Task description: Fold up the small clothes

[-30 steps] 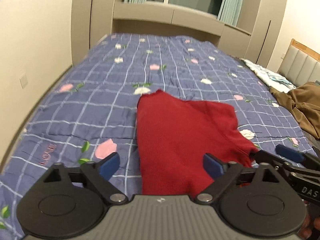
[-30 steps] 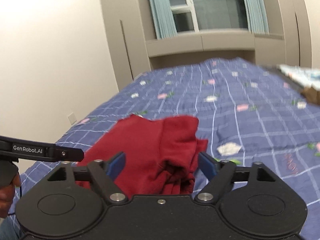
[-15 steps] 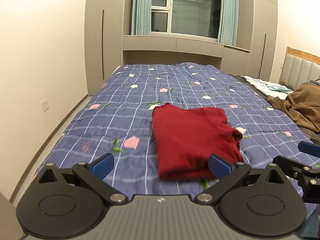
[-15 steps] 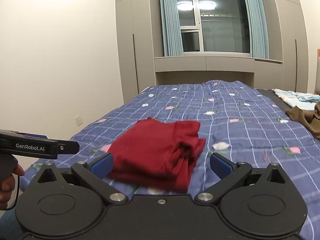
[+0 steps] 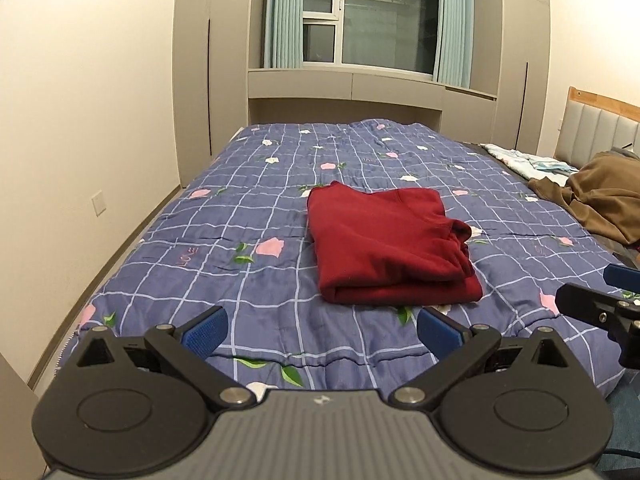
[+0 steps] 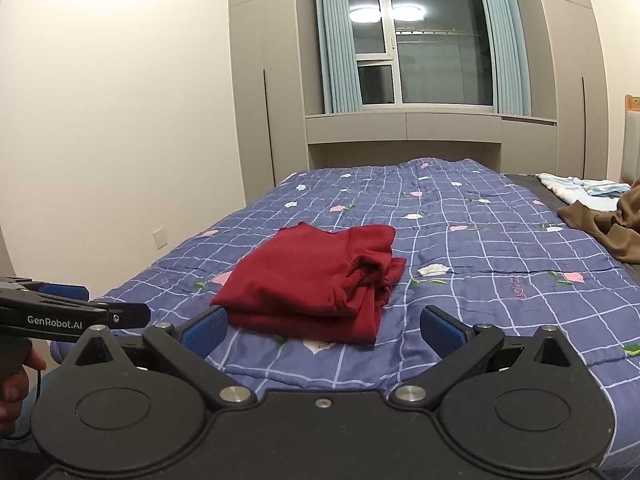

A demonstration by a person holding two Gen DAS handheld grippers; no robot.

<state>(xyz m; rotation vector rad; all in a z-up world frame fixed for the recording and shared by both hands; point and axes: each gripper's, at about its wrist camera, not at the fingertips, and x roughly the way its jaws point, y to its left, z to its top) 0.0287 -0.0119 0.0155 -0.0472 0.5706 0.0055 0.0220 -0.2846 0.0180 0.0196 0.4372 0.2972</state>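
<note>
Both claws drawn back from folded red garment (image 5: 384, 246), long axis running up the bed, left claw (image 5: 322, 330) and right claw (image 6: 323, 328) wide open, empty

Matt knit-looking red garment (image 5: 384, 244), quilted cloth bedspread (image 5: 240, 216)

I'm holding my right gripper (image 6: 322, 330) wide open, empty, just short of the folded red garment (image 6: 312, 280) lying on the quilt (image 6: 480, 248); left gripper (image 6: 80, 314) is showing left of the garment.
</note>
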